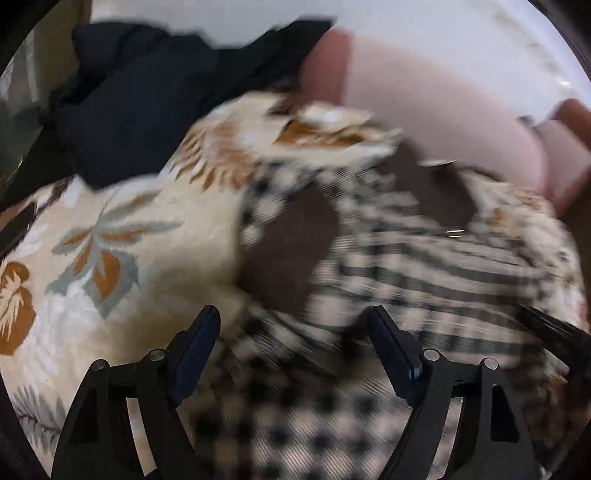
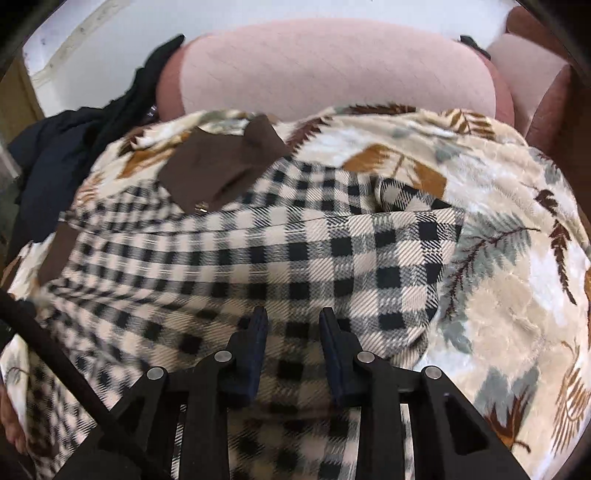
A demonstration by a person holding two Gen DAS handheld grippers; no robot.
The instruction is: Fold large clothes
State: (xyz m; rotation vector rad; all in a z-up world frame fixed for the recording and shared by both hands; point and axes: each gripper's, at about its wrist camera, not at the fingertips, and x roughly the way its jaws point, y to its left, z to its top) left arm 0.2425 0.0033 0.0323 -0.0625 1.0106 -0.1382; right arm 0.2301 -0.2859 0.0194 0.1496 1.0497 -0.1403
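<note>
A black-and-cream checked garment (image 2: 295,251) with a brown collar and lining (image 2: 218,173) lies spread on a cream floral blanket (image 2: 517,295). It shows blurred in the left wrist view (image 1: 406,266), with the brown lining (image 1: 288,240) exposed. My left gripper (image 1: 291,317) is open wide just above the checked cloth, holding nothing. My right gripper (image 2: 293,317) hovers over the garment's lower part with its jaws partly open and a narrow gap between them, empty.
A dark navy garment (image 1: 140,96) is heaped at the back left, also in the right wrist view (image 2: 66,147). A pink cushion (image 2: 332,70) lies behind the blanket. The white wall (image 1: 424,22) is beyond. The floral blanket (image 1: 92,258) extends left.
</note>
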